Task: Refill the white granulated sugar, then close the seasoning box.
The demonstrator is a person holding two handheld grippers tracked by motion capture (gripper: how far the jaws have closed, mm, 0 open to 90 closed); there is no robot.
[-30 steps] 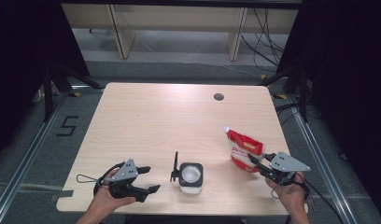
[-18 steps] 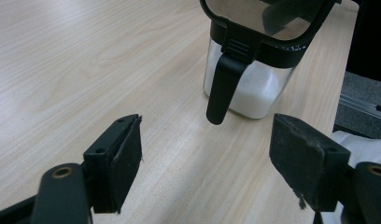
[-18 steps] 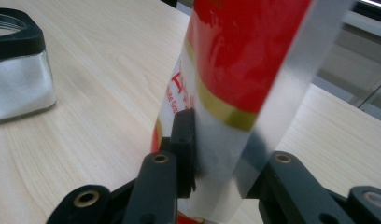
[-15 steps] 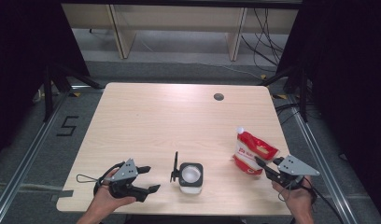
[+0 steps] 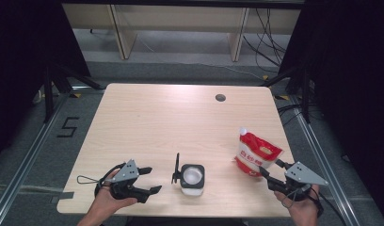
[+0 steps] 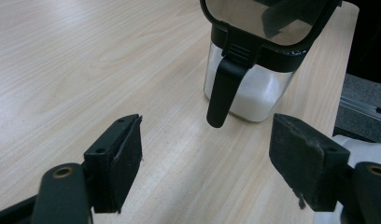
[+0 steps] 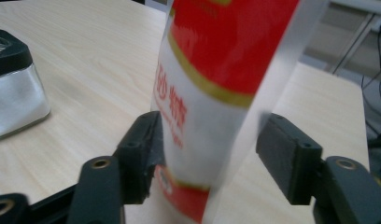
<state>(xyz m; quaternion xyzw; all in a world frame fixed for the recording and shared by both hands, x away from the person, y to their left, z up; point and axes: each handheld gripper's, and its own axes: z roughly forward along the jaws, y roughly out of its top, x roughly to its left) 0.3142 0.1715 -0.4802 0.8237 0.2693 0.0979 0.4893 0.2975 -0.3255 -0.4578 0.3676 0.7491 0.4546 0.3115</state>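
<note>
Right tool (image 5: 271,173) at the near right corner of the tabletop (image 5: 157,122): jaws have just been opening, and the red-and-white pouch (image 5: 256,154) sits between them. In the right gripper view the left pad looks to touch the pouch (image 7: 212,93) while the right pad stands clear of it, so the grip is released; the pouch is motion-blurred there and its top and bottom are cut off by the frame. Label: red characters on the white band, partly readable as Chinese text, too blurred to read for certain; the high view shows white characters on the red, too small to make out. Left tool (image 5: 150,180) at the near left, released, jaws wide with nothing between them, pointing at the clear canister (image 5: 192,176) just beside it. Canister (image 6: 254,70) holds white granules; black lid hinged open, top cut off in the left gripper view, a black tab hanging down its front. Both forearms cut off at the bottom edge. Farther off, a dark round grommet (image 5: 220,98) near the far edge; on the floor left, a marking that reads "5" (image 5: 68,127).
</note>
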